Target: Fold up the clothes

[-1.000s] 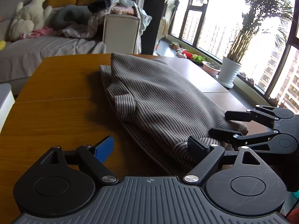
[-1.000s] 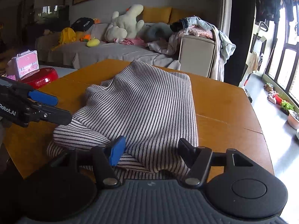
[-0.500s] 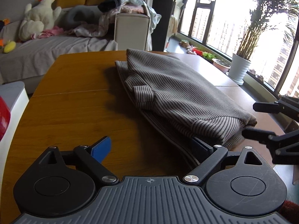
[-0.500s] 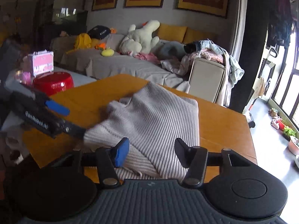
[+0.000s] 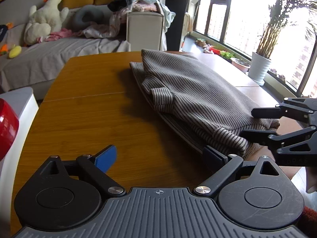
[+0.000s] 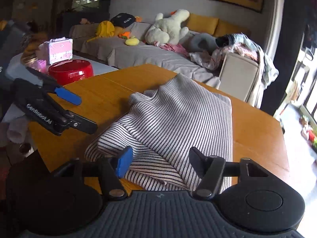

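A striped grey-and-white sweater (image 5: 198, 97) lies folded on the wooden table (image 5: 89, 115); it also shows in the right wrist view (image 6: 178, 123). My left gripper (image 5: 158, 156) is open and empty, over bare wood just left of the sweater's near corner. It appears in the right wrist view (image 6: 79, 115) at the left, clear of the cloth. My right gripper (image 6: 160, 158) is open, its fingers straddling the sweater's near edge without clamping it. It shows in the left wrist view (image 5: 247, 123) at the right, beside the sweater's end.
A red bowl (image 6: 71, 71) and a pink case (image 6: 59, 49) stand on a white side table to the left. A grey sofa (image 6: 138, 53) with plush toys and a clothes heap lies beyond the table. Potted plants (image 5: 259, 71) line the window.
Both grippers have drawn back from the sweater's near end. The left gripper moved left off the cloth over bare wood. The sweater now lies folded and still.
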Tool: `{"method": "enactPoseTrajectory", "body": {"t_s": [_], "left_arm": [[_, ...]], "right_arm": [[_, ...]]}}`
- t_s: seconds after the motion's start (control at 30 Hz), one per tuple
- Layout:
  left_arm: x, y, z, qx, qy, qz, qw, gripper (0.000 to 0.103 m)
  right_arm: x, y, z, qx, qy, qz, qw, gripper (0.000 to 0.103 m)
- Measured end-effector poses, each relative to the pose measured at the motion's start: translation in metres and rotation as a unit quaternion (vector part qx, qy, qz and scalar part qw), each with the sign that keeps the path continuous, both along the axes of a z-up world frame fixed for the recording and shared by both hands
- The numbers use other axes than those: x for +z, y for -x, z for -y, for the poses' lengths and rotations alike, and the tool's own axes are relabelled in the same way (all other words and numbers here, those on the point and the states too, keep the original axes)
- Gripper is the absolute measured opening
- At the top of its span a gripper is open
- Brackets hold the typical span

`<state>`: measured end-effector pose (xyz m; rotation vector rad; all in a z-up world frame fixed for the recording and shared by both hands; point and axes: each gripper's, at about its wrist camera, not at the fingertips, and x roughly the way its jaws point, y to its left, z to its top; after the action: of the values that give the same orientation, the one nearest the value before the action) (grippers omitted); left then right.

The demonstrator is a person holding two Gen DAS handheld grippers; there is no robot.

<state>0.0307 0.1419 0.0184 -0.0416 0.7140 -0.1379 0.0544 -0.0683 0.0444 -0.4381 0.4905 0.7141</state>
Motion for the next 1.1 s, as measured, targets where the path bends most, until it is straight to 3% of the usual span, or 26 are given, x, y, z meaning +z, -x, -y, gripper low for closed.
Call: {"method": "enactPoseTrajectory", "body": {"t_s": [0.23, 0.3, 0.4, 0.5, 0.63, 0.9, 1.0, 1.1], "left_arm": [[-0.004, -0.001, 0.007, -0.019, -0.013, -0.003, 0.9997, 0.098], [-0.004, -0.001, 0.009, -0.024, -0.019, -0.002, 0.9995, 0.098], [-0.001, 0.002, 0.012, -0.032, -0.028, 0.001, 0.9991, 0.098], [0.001, 0.005, 0.014, -0.045, -0.035, 0.006, 0.9984, 0.099], [0.002, 0.010, 0.023, -0.072, -0.047, 0.012, 0.9962, 0.100], [-0.014, -0.002, 0.051, -0.104, -0.092, 0.006, 0.9903, 0.101], [-0.018, -0.013, 0.052, -0.083, -0.105, 0.005, 0.9909, 0.101], [-0.014, -0.021, 0.045, -0.052, -0.090, 0.002, 0.9946, 0.101]], "right_arm": [[-0.026, 0.013, -0.022, 0.061, 0.073, 0.040, 0.995, 0.084], [-0.024, 0.001, -0.022, 0.043, 0.050, 0.015, 0.998, 0.083], [-0.017, -0.022, -0.017, 0.006, -0.005, -0.045, 0.999, 0.073], [-0.011, -0.050, 0.008, -0.030, -0.105, -0.133, 0.985, 0.071], [-0.014, -0.063, 0.029, -0.047, -0.171, -0.185, 0.967, 0.069], [-0.015, -0.054, 0.020, -0.037, -0.138, -0.139, 0.980, 0.070], [-0.011, -0.037, 0.015, -0.019, -0.093, -0.090, 0.991, 0.079], [-0.009, -0.022, 0.013, -0.014, -0.045, -0.031, 0.998, 0.087]]}}
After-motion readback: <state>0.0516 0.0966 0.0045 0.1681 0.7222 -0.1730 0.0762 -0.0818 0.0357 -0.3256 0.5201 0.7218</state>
